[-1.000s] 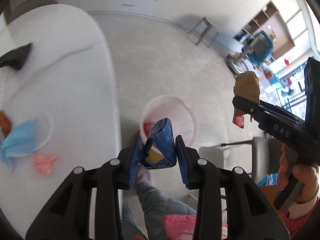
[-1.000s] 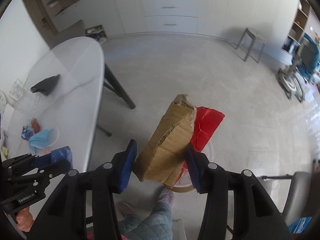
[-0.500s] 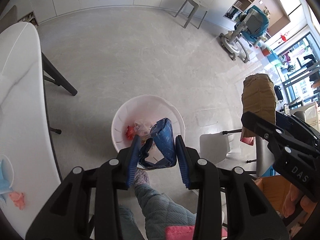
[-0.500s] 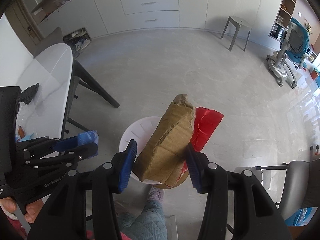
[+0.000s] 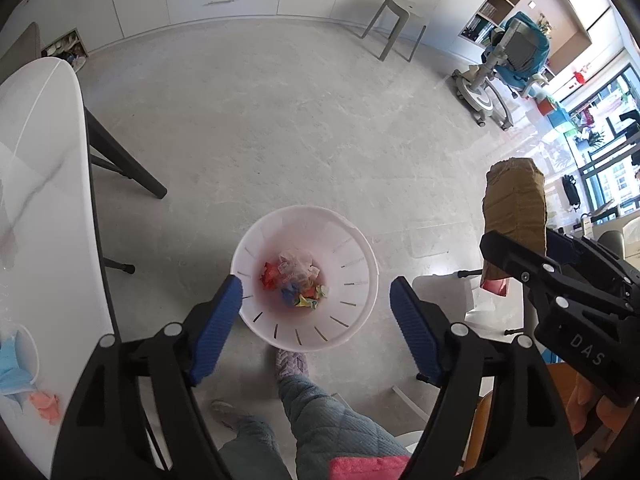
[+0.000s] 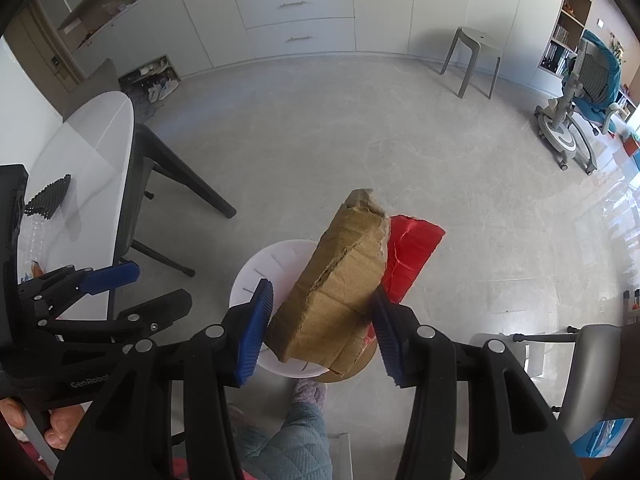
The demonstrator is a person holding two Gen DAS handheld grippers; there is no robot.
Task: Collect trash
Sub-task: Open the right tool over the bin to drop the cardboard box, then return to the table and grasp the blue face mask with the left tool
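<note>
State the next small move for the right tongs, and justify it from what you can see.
Probably open the right tongs over the white bin: they grip the cardboard piece with a red wrapper, and the left tongs, just opened, hold nothing.

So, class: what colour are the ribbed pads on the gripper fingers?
Blue, on black fingers. The pads show best in the left wrist view.
</note>
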